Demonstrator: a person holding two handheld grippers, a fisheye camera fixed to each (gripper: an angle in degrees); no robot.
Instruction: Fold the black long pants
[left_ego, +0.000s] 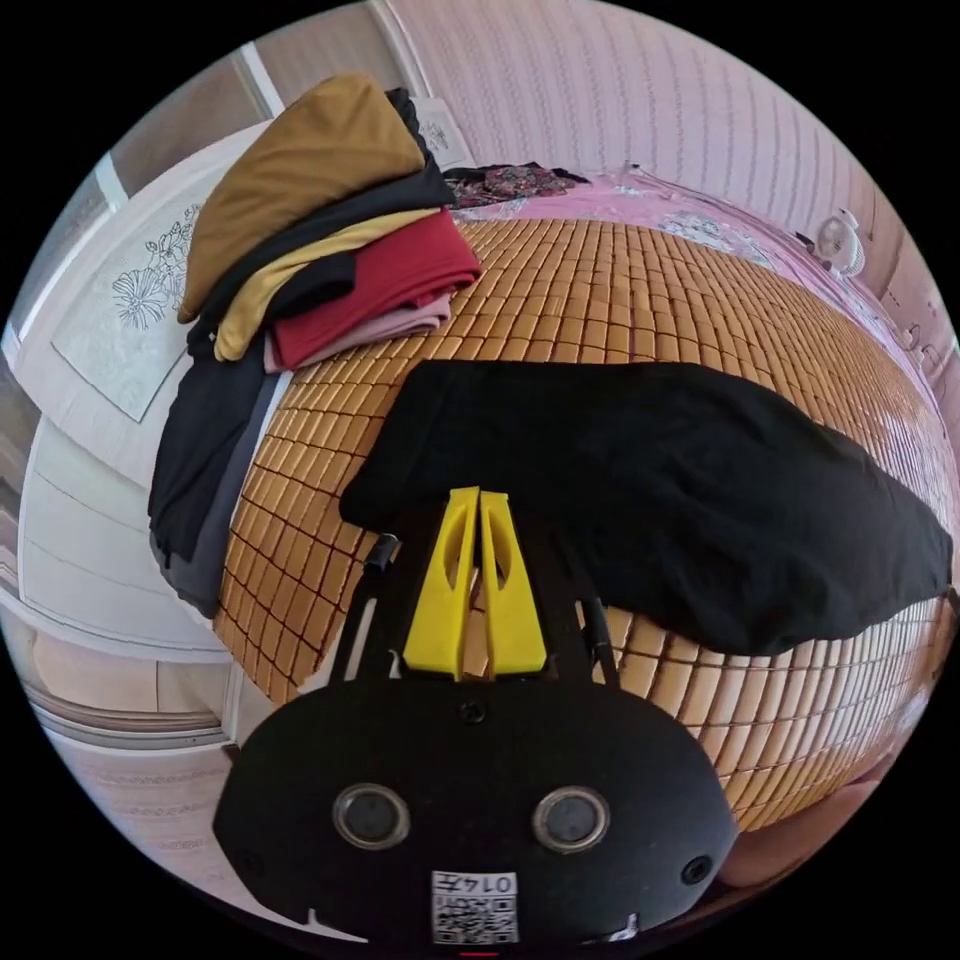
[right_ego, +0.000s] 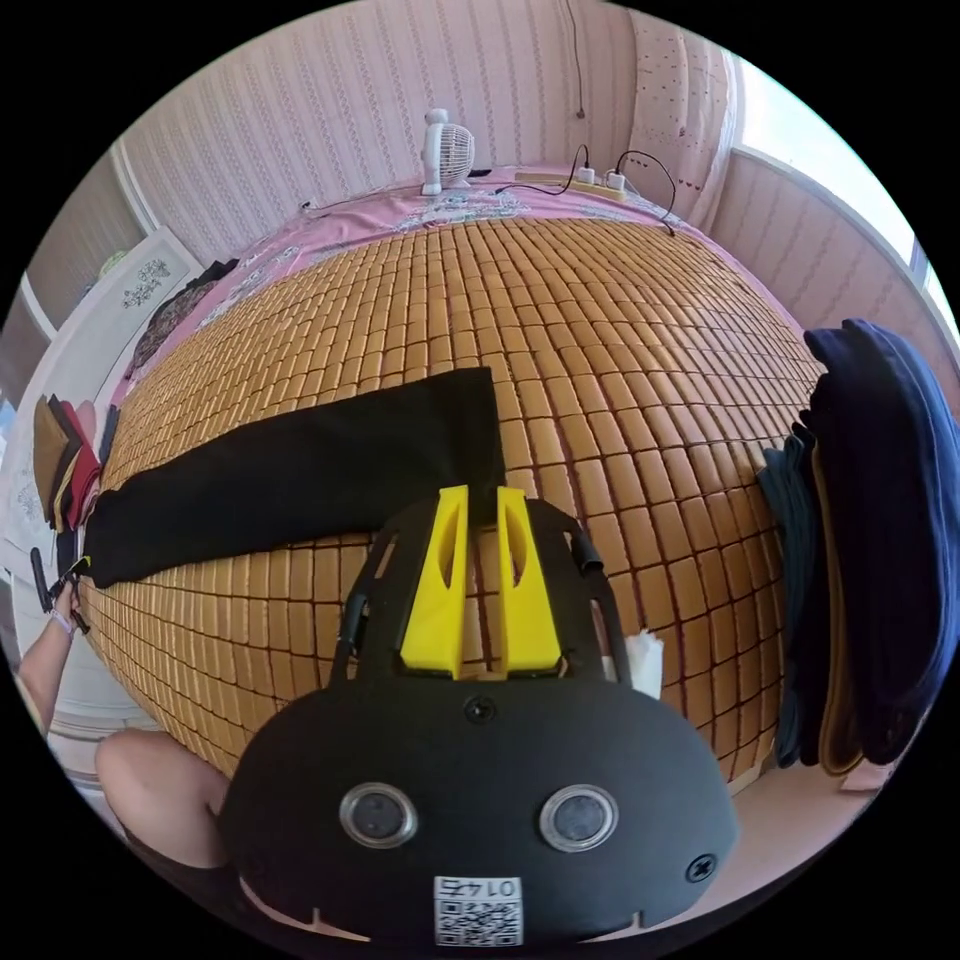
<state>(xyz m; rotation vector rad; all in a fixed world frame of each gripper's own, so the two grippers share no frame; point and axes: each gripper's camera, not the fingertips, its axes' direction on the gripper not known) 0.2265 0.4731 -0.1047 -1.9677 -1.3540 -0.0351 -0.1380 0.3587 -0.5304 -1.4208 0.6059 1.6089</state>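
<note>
Clearly the left tool (left_ego: 478, 492) has its yellow jaws pressed almost together, their tips at the near edge of the black pants (left_ego: 640, 480); whether cloth is pinched between them cannot be told. The pants lie folded flat in a long strip across the bamboo mat (left_ego: 620, 290) on the bed. Left of them, at the mat's edge, sits a pile of clothes (left_ego: 320, 230) in mustard, black and red, with dark pieces hanging over the side. Beyond the pants the mat lies bare up to the pink sheet (left_ego: 680, 205).

The right tool (right_ego: 484, 490) has a narrow gap between its jaws, tips at the pants' (right_ego: 300, 475) near corner. Bare mat (right_ego: 620, 330) spreads to a stack of navy clothes (right_ego: 880, 540) at the right edge.
</note>
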